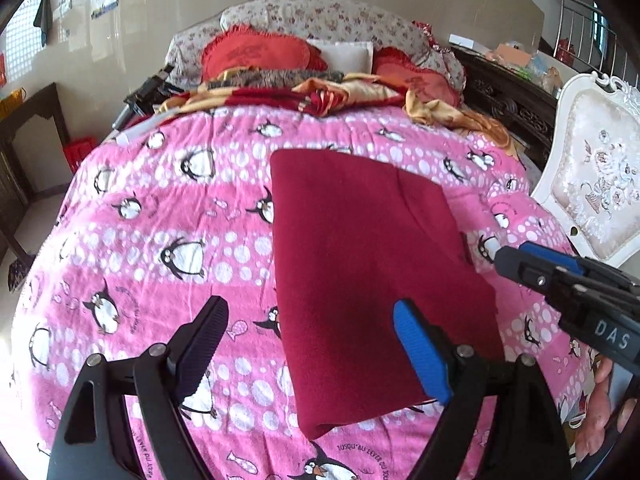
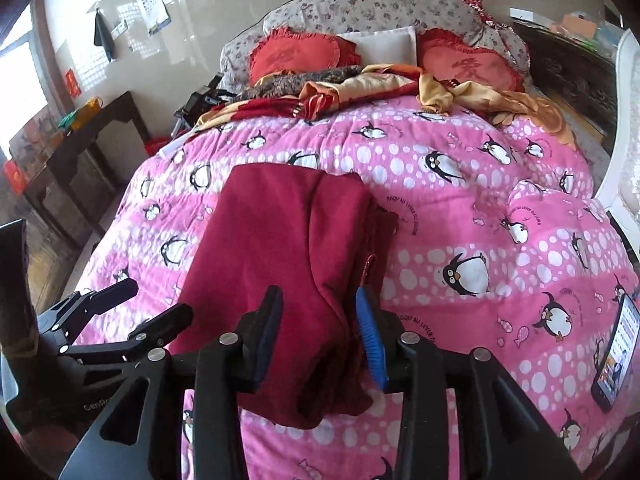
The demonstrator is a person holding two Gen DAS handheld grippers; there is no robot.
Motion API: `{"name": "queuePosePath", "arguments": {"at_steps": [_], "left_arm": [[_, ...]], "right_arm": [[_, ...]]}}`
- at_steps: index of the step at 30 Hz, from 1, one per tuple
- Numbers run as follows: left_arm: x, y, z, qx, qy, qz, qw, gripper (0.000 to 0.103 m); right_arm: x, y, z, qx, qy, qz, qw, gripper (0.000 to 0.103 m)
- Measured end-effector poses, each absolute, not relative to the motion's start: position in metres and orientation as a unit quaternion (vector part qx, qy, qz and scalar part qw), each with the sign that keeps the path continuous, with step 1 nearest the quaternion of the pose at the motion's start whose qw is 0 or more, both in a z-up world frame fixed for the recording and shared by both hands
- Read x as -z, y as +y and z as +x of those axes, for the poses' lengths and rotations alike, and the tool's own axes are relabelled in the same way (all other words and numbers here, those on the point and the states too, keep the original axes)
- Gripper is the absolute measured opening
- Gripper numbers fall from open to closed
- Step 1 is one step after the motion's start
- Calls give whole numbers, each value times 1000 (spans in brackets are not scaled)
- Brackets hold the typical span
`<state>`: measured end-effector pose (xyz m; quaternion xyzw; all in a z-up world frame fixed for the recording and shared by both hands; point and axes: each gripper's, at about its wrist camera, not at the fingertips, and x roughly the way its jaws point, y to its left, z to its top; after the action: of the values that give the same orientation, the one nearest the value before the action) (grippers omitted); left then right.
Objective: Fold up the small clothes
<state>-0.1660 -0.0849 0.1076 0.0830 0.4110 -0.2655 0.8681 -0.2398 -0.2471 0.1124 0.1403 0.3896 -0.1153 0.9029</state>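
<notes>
penguin blanket [image 1: 168,208] | heart cushions [image 2: 296,58] | phone [image 2: 614,354] | chair [image 1: 596,184]

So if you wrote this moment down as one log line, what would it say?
step: folding | red garment: folded, flat on pink blanket | left gripper: open, empty | right gripper: open, around garment's near edge

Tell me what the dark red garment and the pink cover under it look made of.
Dark red garment: soft fleece or brushed knit by the look, matte and fuzzy, no sheen. Pink penguin cover: plush or flannel-like printed fabric, slightly napped and quilted-looking; exact fibre unclear.
</notes>
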Motion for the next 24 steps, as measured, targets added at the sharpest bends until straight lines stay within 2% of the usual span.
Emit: {"name": "queuePosePath", "arguments": {"at_steps": [7,24], "left_arm": [[-122,-77,-174,263,399,72,876,88],[-162,-49,-198,250,359,48,898,88]], "right_arm": [[-122,-237,-249,117,380,134,908,17],[-146,-210,-271,120,357,124,918,18]]}}
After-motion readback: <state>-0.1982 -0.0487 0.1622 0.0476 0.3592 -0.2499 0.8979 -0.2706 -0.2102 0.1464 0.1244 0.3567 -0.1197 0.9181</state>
